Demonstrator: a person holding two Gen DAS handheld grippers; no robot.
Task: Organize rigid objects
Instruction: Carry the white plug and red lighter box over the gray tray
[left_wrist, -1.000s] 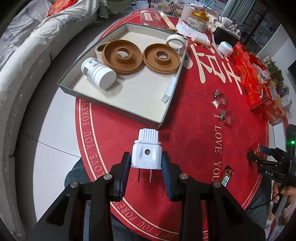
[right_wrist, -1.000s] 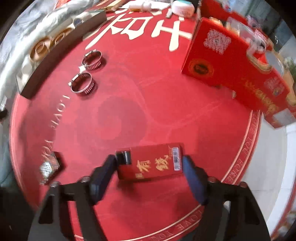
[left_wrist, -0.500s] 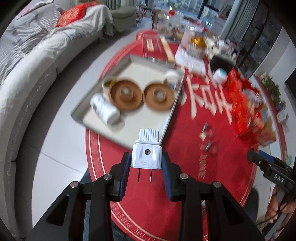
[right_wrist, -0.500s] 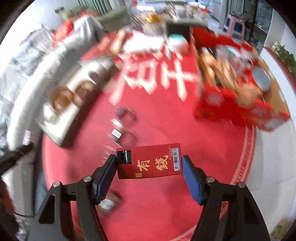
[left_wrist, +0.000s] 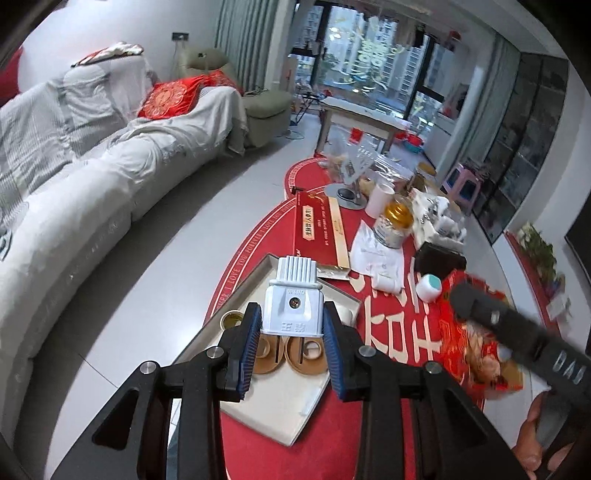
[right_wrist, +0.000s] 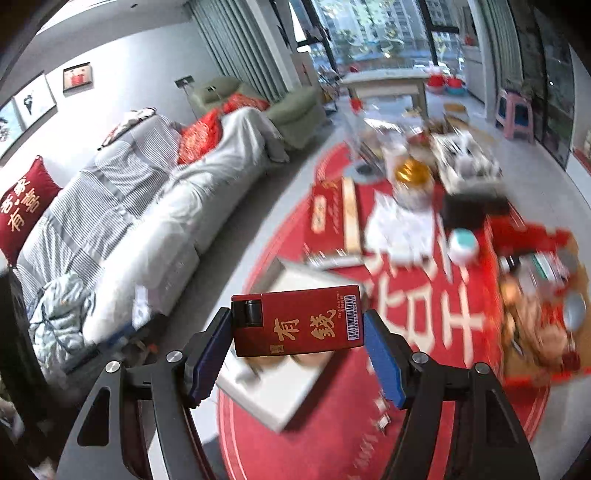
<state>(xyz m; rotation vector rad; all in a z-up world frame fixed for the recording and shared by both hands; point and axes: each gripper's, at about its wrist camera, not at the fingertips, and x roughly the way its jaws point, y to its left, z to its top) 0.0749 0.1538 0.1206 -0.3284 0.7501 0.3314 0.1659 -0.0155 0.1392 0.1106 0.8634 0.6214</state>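
My left gripper (left_wrist: 291, 339) is shut on a white two-pin plug (left_wrist: 293, 304), held high above the grey tray (left_wrist: 280, 413). Two brown rings (left_wrist: 306, 354) and a tape roll (left_wrist: 231, 319) lie in the tray, partly hidden behind the plug and fingers. My right gripper (right_wrist: 297, 350) is shut on a red lighter (right_wrist: 297, 319) with gold characters, held in the air above the same tray (right_wrist: 273, 391). The right gripper's body (left_wrist: 517, 332) shows at the right of the left wrist view.
The round table has a red cloth (left_wrist: 388, 332). At its far side stand a long red box (left_wrist: 314, 229), a gold-lidded jar (left_wrist: 395, 221), papers, a black box (left_wrist: 437, 258) and a small white-teal jar (left_wrist: 430, 288). Red gift boxes (left_wrist: 476, 332) lie right. A grey sofa (left_wrist: 74, 192) curves along the left.
Both grippers have risen and tilted up from the table, each keeping its object. The views now show the room and sofa instead of the tabletop close up.
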